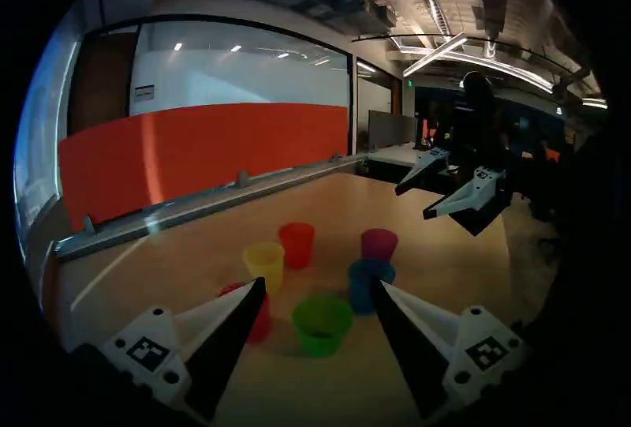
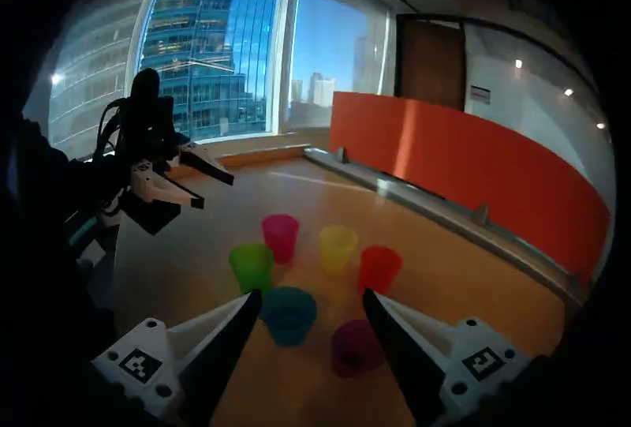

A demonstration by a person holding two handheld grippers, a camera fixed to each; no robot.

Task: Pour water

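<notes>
step: pre-grasp, nothing picked up yet | my L tongs wide open, empty, aimed at green cup | my R tongs wide open, empty, aimed at teal cup | both cups bunched w/ other cups mid-table, off all edges | next: find filled cup (can't tell which), close on it

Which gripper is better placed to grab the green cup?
Left, likely: green cup sits nearest, centred between open jaws of the left gripper; the right gripper has the blue cup nearer.
</notes>
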